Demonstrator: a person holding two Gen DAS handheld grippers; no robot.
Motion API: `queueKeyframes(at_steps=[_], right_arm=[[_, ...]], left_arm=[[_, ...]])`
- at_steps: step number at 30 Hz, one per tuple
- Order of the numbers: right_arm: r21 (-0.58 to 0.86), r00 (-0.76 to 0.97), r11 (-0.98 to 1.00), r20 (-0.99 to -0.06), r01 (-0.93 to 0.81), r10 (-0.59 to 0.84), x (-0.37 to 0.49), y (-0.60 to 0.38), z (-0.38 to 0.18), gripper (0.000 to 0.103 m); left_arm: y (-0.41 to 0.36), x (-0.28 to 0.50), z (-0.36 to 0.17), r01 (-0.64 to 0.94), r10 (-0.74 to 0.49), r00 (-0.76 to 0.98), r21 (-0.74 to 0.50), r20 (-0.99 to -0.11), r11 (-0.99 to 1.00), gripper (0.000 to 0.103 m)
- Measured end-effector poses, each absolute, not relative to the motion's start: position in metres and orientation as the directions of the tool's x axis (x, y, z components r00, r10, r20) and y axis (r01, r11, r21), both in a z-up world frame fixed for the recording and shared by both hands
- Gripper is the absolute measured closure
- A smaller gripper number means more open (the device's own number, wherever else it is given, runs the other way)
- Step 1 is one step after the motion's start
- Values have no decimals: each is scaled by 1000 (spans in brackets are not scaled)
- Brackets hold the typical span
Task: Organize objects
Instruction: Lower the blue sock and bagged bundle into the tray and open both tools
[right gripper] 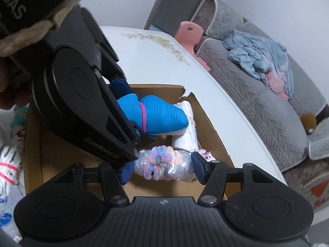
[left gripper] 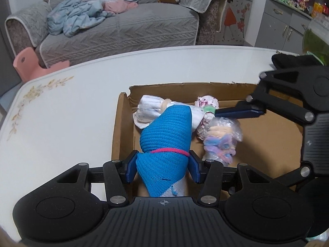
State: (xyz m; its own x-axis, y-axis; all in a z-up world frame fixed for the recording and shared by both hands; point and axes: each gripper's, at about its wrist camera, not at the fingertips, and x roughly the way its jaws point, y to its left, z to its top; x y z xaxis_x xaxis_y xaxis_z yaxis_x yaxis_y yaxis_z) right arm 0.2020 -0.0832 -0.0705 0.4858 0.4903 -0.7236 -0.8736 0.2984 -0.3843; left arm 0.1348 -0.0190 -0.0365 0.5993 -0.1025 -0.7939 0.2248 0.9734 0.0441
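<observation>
Place: home living room
Signs: grey-covered sofa (left gripper: 115,35) with crumpled blanket (left gripper: 86,14), floral-print white table (left gripper: 61,103), cabinet (left gripper: 287,20)

"DAS" in white caps on black sleeve (right gripper: 14,10) top-left of right wrist view, embossed wording on left gripper (right gripper: 144,131) body, illegible

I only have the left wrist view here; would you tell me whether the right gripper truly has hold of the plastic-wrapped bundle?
Observer: Yes. In the right wrist view, the right gripper's jaws press on both ends of the plastic-wrapped bundle, over the cardboard box.
Operator: Thank you. Is anything lying outside the box?
Observer: Yes. A white rolled bundle with a red band lies just outside the box wall, at the left edge of that view.
</observation>
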Motion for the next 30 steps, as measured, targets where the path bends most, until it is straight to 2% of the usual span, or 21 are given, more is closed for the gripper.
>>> queueKeyframes(at_steps=[12, 19, 23, 30], right_arm=[[-404, 479, 259, -723, -878, 497, 206, -83, -76, 47], [-416, 490, 259, -708, -872, 509, 205, -86, -72, 43], [-415, 490, 262, -705, -871, 512, 204, -89, -69, 41], [-383, 478, 286, -714, -879, 512, 205, -96, -67, 38]], left_arm=[[-24, 136, -42, 231, -82, 605, 77, -792, 970, 46], [-24, 133, -37, 229, -78, 614, 83, -786, 970, 43], [-24, 129, -31, 231, -71, 629, 99, -774, 968, 35], [-25, 121, -23, 263, -86, 628, 106, -773, 959, 29]])
